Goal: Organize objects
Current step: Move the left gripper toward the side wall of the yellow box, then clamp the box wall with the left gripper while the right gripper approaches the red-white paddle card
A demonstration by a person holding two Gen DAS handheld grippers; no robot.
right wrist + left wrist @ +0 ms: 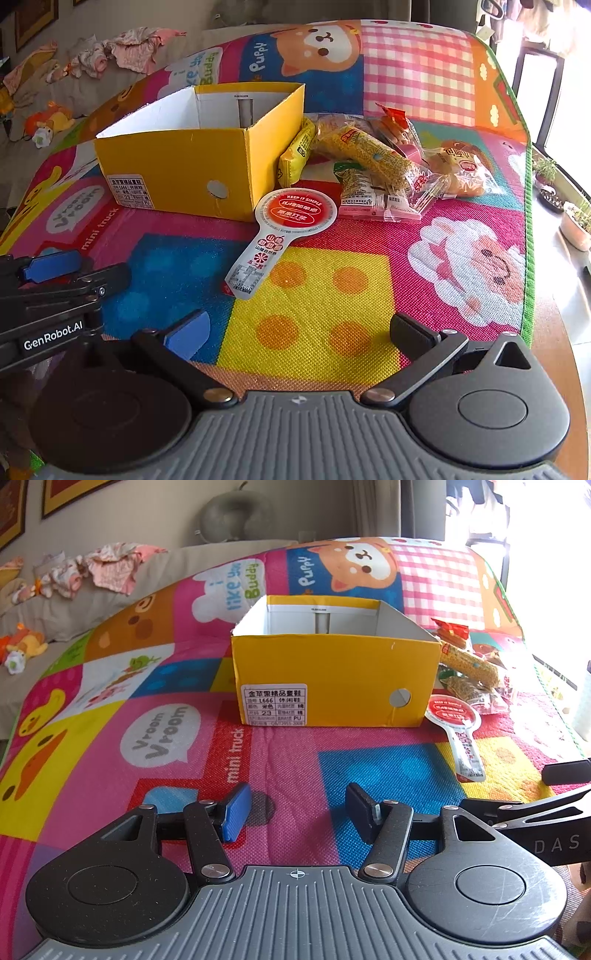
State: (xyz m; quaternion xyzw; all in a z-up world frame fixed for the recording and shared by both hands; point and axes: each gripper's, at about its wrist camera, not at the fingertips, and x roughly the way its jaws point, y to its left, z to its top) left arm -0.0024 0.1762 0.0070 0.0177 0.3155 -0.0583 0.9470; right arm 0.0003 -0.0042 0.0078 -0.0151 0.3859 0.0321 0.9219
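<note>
Snack packets (384,166) lie in a loose heap on the colourful play mat (325,306), just to the right of the open yellow shoebox (177,166), and well ahead of both sets of jaws. Nearest the right gripper (299,336) is the spoon-shaped packet (284,229) with a round red face: its round head sits close to the box's front corner, and its narrow handle runs toward the camera and slightly left, so the long axis points back at the gap between the spread jaws without reaching it. Behind it, a long yellow mesh-patterned packet (373,155) lies diagonally, upper left to lower right, resting across the other wrappers. A small yellow packet (295,155) leans against the box's right wall, its long axis roughly upright. A clear bag of bread (461,170) lies at the heap's right end.

From the left wrist view, the left gripper (297,812) hovers low over the mat with its jaws parted and nothing between them; the shoebox (332,679) stands straight ahead, well apart, with its labelled short side facing the camera. The spoon-shaped packet (458,731) lies off to the right of those jaws. Both grippers hold nothing. The mat covers a table (554,354), whose wooden edge shows at the right.
</note>
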